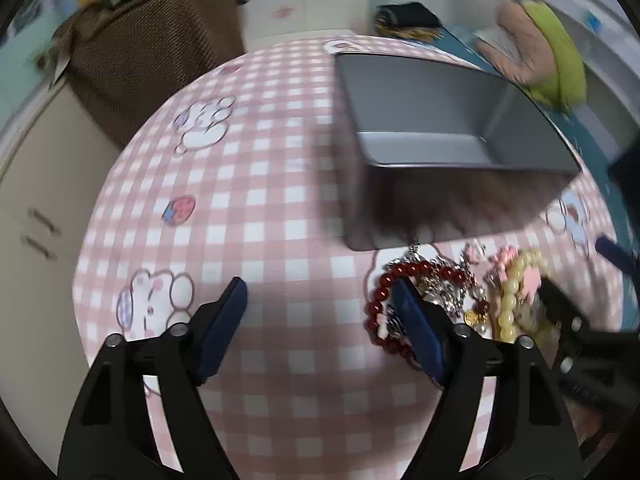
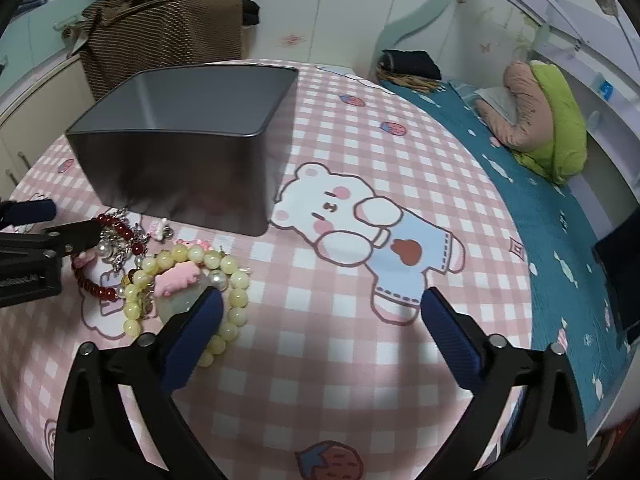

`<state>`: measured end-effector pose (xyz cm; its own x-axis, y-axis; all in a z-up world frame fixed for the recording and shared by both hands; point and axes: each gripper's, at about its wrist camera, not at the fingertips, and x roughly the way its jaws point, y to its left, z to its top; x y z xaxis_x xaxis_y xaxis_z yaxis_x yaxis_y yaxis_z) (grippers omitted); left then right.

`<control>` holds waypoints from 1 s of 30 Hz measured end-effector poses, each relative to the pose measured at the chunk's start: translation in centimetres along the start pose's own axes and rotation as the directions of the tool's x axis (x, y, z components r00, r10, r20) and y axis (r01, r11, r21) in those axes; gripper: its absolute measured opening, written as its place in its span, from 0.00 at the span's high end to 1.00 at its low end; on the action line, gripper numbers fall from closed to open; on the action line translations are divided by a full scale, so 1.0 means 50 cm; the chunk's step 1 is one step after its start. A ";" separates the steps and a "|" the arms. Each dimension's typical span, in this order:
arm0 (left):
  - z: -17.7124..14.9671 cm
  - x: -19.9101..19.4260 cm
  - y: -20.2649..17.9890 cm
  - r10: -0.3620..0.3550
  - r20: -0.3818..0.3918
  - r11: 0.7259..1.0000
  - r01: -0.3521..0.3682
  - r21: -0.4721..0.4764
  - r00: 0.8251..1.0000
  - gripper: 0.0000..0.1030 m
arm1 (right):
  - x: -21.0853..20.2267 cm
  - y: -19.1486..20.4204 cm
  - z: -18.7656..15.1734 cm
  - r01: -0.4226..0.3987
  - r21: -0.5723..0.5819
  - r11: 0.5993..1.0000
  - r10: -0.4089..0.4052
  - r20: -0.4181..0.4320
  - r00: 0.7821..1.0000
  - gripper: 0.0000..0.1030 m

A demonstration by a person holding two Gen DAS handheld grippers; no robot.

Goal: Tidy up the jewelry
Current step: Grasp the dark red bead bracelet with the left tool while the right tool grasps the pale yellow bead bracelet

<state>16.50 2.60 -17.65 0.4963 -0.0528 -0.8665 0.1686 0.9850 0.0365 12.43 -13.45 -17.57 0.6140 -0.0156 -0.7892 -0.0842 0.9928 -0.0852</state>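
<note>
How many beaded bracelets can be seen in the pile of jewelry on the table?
2. The dark red round-bead bracelet lies at the pile's left side; the pale yellow round-bead bracelet lies at its right, in front of the grey metal box. Tangled silver chains may hide more.

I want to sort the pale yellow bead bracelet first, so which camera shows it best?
The right wrist view: the yellow bead bracelet lies sharp there, though the right gripper's left finger covers part of it. The left wrist view shows only a blurred part of it near the edge, partly behind the right gripper.
</note>
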 end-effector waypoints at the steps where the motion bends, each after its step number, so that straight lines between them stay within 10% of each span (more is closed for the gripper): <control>1: 0.001 0.000 -0.004 -0.011 0.000 1.000 0.011 0.019 1.000 0.37 | 0.001 -0.003 -0.001 -0.036 0.011 0.999 0.036 -0.002 0.999 0.23; 10: 0.003 -0.006 -0.004 -0.136 0.002 0.989 0.136 0.055 0.991 0.89 | -0.011 -0.002 -0.005 -0.104 0.003 0.995 0.104 0.022 0.994 0.90; 23: 0.010 -0.115 0.019 -0.343 0.139 0.937 0.349 -0.015 0.929 0.92 | -0.073 -0.029 0.004 -0.160 0.059 0.985 0.154 0.101 0.983 0.91; 27: 0.006 -0.108 0.021 -0.316 0.130 0.948 0.318 0.007 0.940 0.91 | -0.108 -0.027 0.013 -0.167 0.045 0.985 0.159 0.145 0.977 0.91; 30: 0.000 -0.072 0.026 -0.276 0.085 0.961 0.276 0.020 0.957 0.72 | -0.128 -0.029 0.018 -0.164 0.037 0.986 0.156 0.169 0.973 0.91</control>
<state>14.93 4.06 -14.50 0.5011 -0.3368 -0.7972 0.3156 0.9288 -0.1940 9.33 -14.68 -11.84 0.7174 0.1595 -0.6782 -0.1550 0.9856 0.0679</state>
